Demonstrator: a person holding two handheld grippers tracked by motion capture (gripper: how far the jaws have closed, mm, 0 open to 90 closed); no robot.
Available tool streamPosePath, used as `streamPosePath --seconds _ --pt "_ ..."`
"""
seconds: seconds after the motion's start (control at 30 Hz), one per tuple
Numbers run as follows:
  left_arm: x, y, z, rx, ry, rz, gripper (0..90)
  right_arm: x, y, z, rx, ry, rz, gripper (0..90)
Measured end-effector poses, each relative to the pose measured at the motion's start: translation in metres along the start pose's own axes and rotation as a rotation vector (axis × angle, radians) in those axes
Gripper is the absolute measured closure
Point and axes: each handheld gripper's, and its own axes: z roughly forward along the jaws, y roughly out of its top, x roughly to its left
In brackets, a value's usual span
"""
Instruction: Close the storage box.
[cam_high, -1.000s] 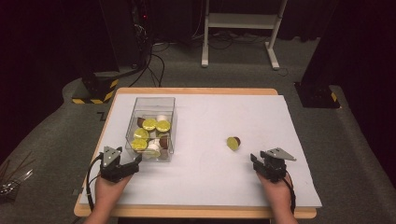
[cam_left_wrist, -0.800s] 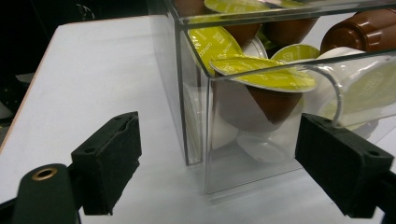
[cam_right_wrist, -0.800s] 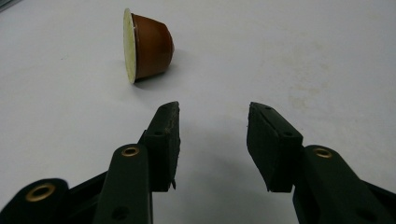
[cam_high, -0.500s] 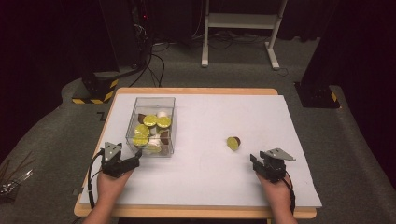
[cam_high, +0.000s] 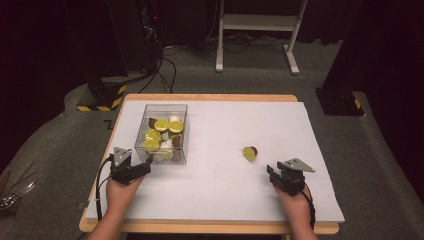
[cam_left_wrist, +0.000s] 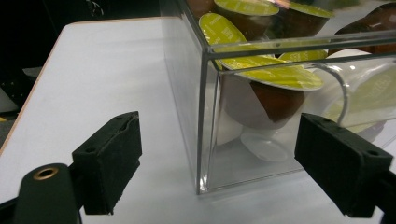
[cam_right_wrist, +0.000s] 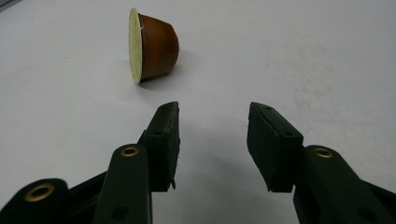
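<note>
Spreading my left fingers (cam_left_wrist: 112, 163) wide, I frame the clear box's (cam_left_wrist: 201, 116) near corner. My right fingers (cam_right_wrist: 275, 144) gape empty; the brown capsule (cam_right_wrist: 152, 45) lies ahead-left on the counter (cam_right_wrist: 303, 56).

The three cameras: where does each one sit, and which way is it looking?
High view: above the person's side, looking forward and down on the table; both forearms, left tongs and right tongs show.
Left gripper view: rides the left tongs, facing a corner of the clear box of capsules; two open jaws show.
Right gripper view: rides the right tongs, facing the loose capsule lying on its side.
Shared: high view also shows the box and loose capsule.
</note>
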Motion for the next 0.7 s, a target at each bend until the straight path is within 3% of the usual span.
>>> streamPosePath --seconds 0.23,0.53,0.7 --pt "0.003 0.002 0.009 -0.017 0.015 -0.03 16.3 0.0 0.0 0.0 0.0 0.001 -0.006 54.2" --pt "0.004 0.006 0.019 -0.016 0.051 -0.027 17.4 0.0 0.0 0.0 0.004 0.0 -0.009 54.2" --pt "0.002 0.005 0.02 -0.015 0.035 -0.024 16.2 -0.001 -0.001 0.0 0.0 0.0 -0.011 54.2"
